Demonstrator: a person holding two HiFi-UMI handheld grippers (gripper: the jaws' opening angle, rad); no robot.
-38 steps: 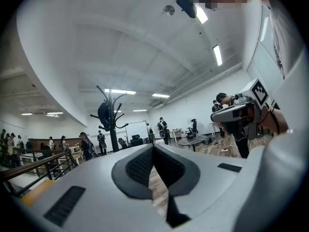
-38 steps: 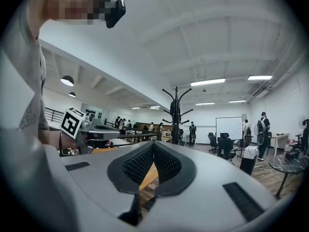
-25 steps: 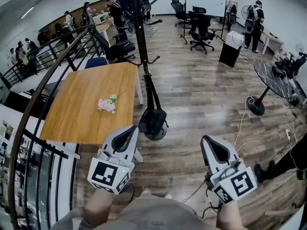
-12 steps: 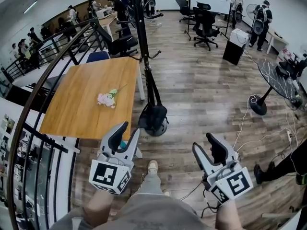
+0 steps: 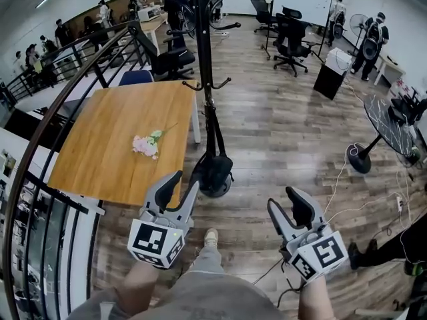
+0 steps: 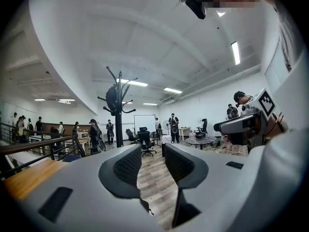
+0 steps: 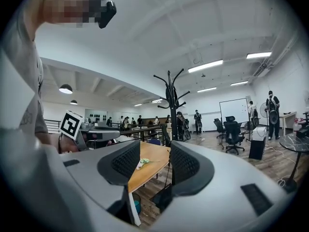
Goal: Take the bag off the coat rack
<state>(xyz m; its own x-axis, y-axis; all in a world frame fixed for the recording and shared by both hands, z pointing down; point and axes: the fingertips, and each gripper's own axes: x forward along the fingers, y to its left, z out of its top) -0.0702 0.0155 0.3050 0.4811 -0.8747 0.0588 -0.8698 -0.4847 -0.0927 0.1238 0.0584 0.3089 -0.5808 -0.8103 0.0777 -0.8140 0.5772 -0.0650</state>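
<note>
Your left gripper (image 5: pixel 181 183), grey with a square-marker cube at its back, is held low in front of you and points level. Its jaws stand apart and have just been opening, and the left gripper view shows only distant room between them. Your right gripper (image 5: pixel 285 203) is released too. Its jaws have just opened wide and grasp nothing; in the right gripper view the gap frames things far off.

The soft black bag (image 5: pixel 215 172) is on the tall black metal coat rack (image 5: pixel 203 39). It hangs by long straps from a low hook, with its body down by the rack's base. It is ahead of your left gripper and well apart from both grippers.

The rack stands on the brown wood-plank floor (image 5: pixel 287 132), just beside the near corner of the light wooden table (image 5: pixel 100 159). A small bunch of pink flowers (image 5: pixel 147 145) lies on the tabletop.
</note>
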